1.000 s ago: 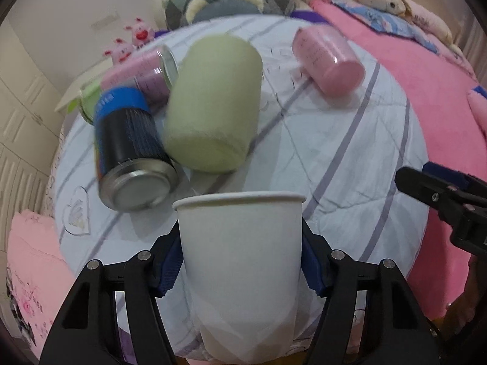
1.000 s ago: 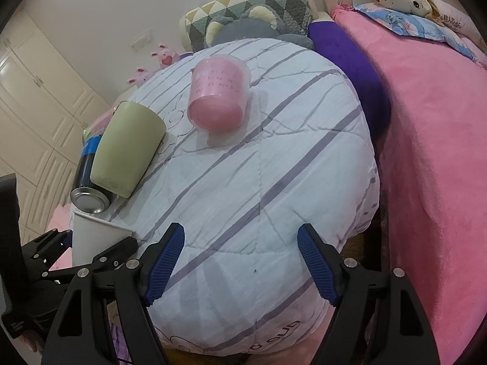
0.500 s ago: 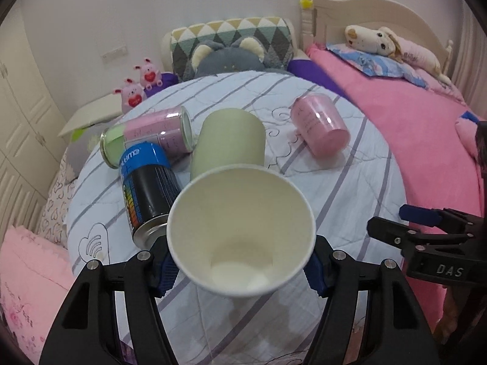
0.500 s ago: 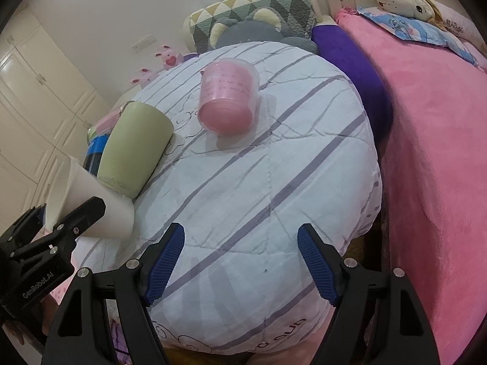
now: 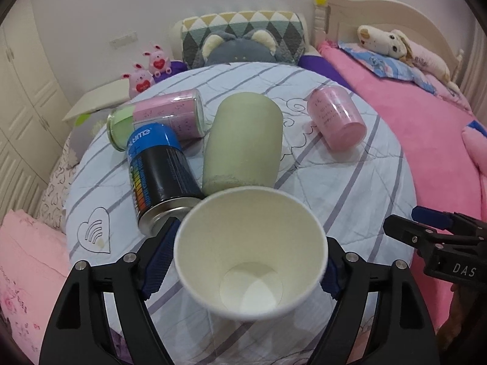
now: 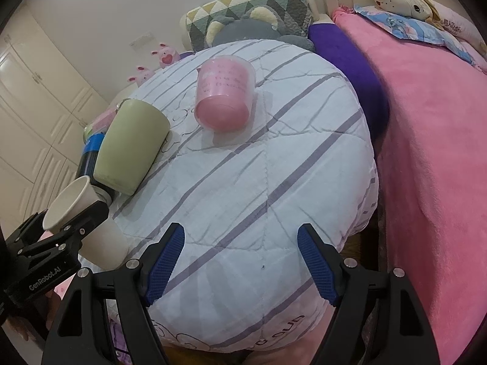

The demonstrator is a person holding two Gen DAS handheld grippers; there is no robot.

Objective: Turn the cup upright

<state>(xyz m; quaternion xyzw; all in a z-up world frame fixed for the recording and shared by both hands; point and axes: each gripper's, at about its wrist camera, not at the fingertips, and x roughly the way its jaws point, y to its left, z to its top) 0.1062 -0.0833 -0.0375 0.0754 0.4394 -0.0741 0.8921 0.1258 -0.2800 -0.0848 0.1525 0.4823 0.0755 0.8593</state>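
Cup [image 5: 250, 254] between L fingers [image 5: 156, 261] (pinched)

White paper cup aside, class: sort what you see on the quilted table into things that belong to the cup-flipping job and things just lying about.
Part of the job:
- white paper cup, held mouth-up
- left gripper, fingers closed on it

Just lying about:
- green cup, on its side
- pink cup, on its side
- blue-and-black can
- pink-labelled can
- right gripper, open and empty

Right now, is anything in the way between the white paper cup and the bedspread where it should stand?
Nothing visible. The paper cup, in the left tongs, has bare striped bedspread beside it; the green cup and can lie behind.
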